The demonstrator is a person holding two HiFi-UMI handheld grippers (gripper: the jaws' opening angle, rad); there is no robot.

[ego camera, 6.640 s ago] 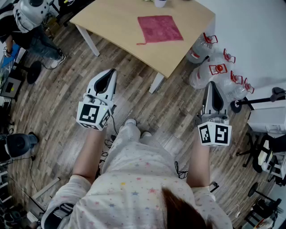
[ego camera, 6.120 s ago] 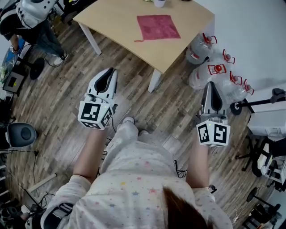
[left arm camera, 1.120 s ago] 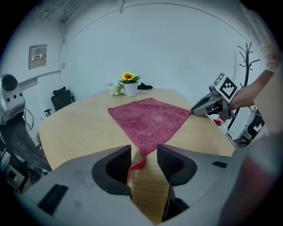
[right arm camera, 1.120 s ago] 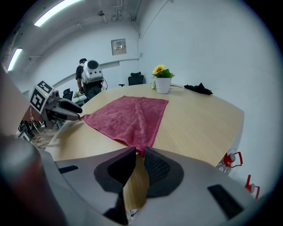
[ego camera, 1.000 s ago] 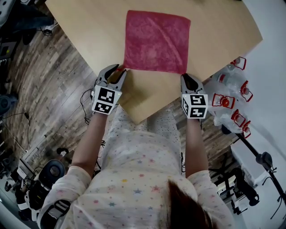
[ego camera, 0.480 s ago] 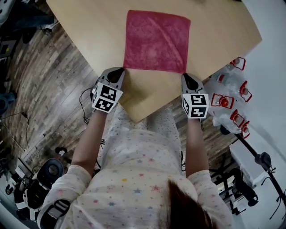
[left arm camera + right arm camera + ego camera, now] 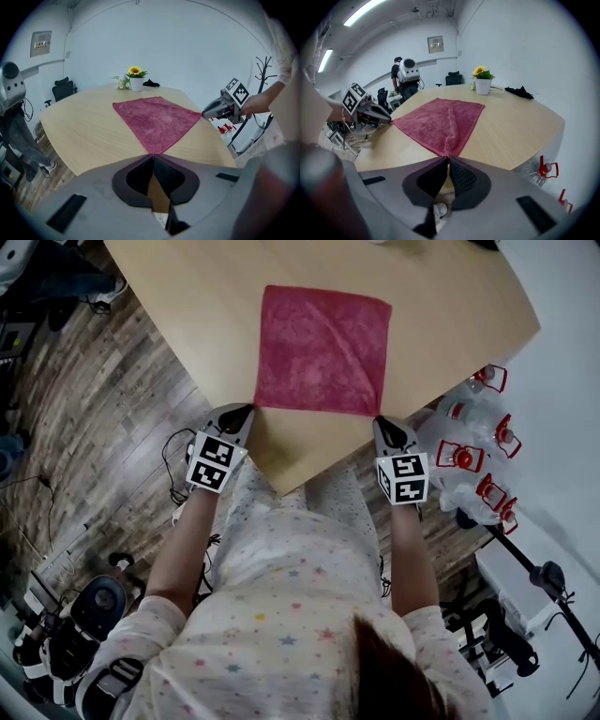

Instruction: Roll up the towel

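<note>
A red towel (image 7: 323, 351) lies spread flat and square on a pale wooden table (image 7: 187, 296), at 12 o'clock from the person who stands at the table's near corner with a gripper in each hand. The left gripper (image 7: 246, 410) meets the towel at its 7 o'clock corner. In the left gripper view its jaws are pressed together, and the tip of that corner runs right in between the pads, so it pinches the cloth there. The right gripper (image 7: 382, 421) sits at the towel's 5 o'clock corner. Its own view shows the jaws closed together on that corner too, with a low ridge of cloth running up the towel from the pinch toward 12 o'clock. Both grippers point down and forward, with their marker cubes facing up toward the head camera. They stand well apart, with the whole near edge of the towel stretched between them. The rest of the towel rests on the tabletop, unrolled, with faint diagonal creases across it. At the far end of the table, at 12 o'clock beyond the towel, stands a small white pot with a sunflower (image 7: 136, 83), and a small black thing (image 7: 518, 92) lies just at 3 o'clock of it. Off the table, at 3 o'clock from the right gripper, a cluster of clear water bottles with red handles (image 7: 469, 456) sits on the wood-plank floor (image 7: 84, 409).
</note>
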